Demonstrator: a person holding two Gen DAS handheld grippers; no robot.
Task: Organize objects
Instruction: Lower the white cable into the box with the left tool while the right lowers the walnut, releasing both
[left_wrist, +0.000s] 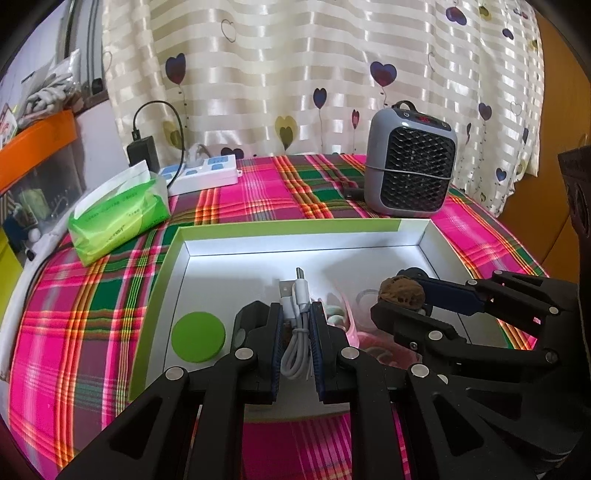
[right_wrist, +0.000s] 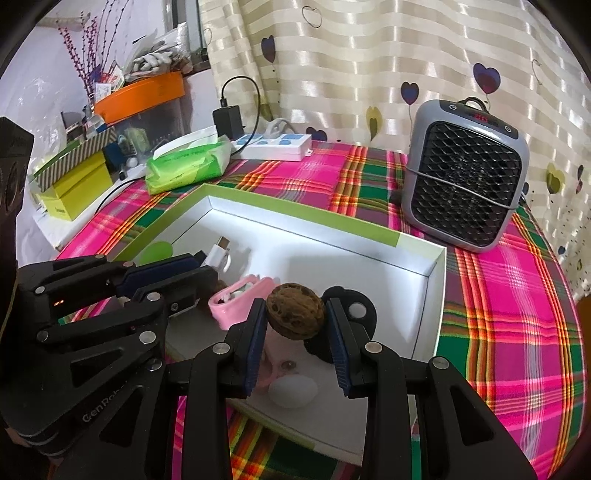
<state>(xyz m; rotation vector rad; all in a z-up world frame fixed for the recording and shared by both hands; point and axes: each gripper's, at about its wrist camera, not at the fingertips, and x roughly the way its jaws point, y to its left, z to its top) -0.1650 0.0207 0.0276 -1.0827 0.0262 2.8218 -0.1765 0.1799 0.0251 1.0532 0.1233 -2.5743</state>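
Pinching a coiled white USB cable (left_wrist: 297, 325) between its blue pads, the left gripper (left_wrist: 297, 314) hangs over the near part of the open white box (left_wrist: 295, 236), whose rim is lime green. To its right, the right gripper (right_wrist: 297, 317) is clamped on a brown walnut (right_wrist: 295, 312), held above the box floor; in the left wrist view the same walnut (left_wrist: 400, 291) shows near the box's right wall. Inside the box lie a round green disc (left_wrist: 198, 336) at the near left, a pink case (right_wrist: 240, 302) in the middle, a black round piece (right_wrist: 351, 306) just behind the walnut, and a white egg-shaped object (right_wrist: 293, 391) at the near edge. The box rests on a pink plaid cloth (left_wrist: 92, 295). Farther back stand a grey fan heater (left_wrist: 410, 162) at the right, a green tissue pack (left_wrist: 118, 214) at the left, and a white power strip (left_wrist: 207, 173) with a black charger (left_wrist: 144, 151).
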